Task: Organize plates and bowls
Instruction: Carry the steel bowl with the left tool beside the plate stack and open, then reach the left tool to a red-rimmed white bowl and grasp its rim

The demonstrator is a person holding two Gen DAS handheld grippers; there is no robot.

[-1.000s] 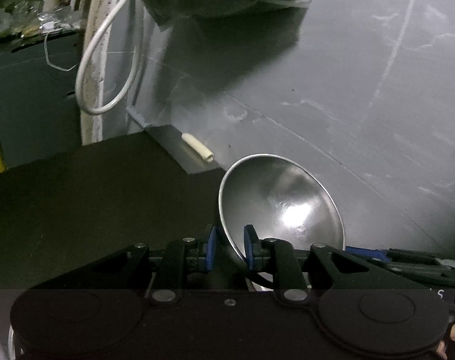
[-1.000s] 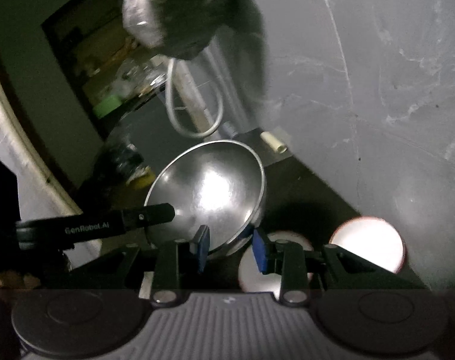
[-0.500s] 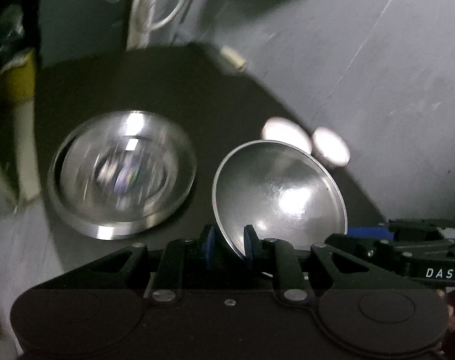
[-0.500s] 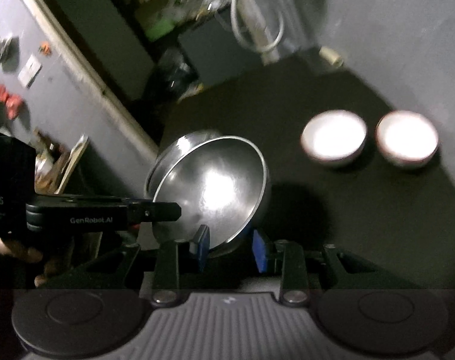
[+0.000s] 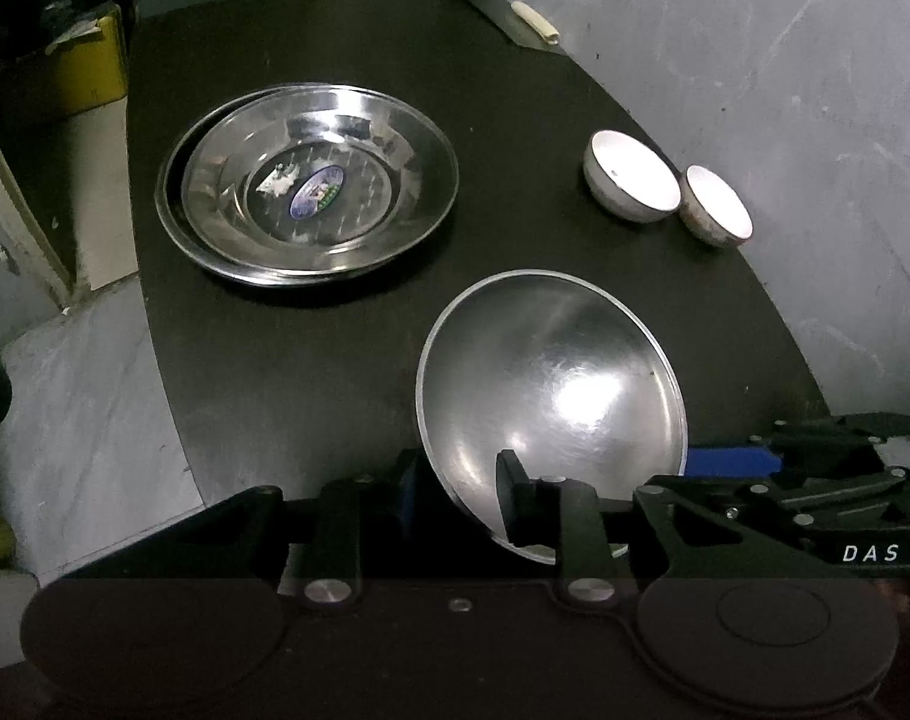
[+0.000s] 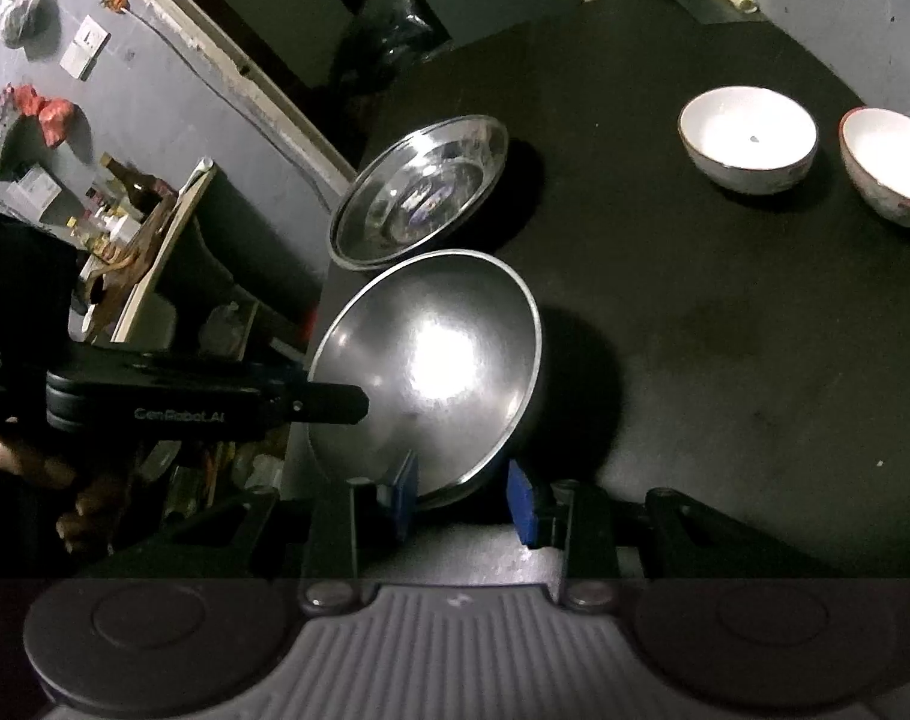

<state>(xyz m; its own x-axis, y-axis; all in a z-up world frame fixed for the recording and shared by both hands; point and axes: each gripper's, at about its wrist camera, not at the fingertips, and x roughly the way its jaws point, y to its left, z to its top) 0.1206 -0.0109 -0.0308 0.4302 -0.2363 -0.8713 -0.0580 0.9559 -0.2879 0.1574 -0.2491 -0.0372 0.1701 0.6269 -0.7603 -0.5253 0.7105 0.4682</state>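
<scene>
The stacked steel plates sit on the left of the black table, their sticker blurred. The left gripper pinches the tilted steel bowl, its lower rim hidden. Only the right view shows the right gripper straddling that rim loosely, and two white bowls far right.

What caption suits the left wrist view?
Tongs clamp a steel bowl above a black table, near stacked steel plates.

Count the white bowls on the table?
2: white bowl at the far right of the black table, second white bowl close on its right. None seen elsewhere.
</scene>
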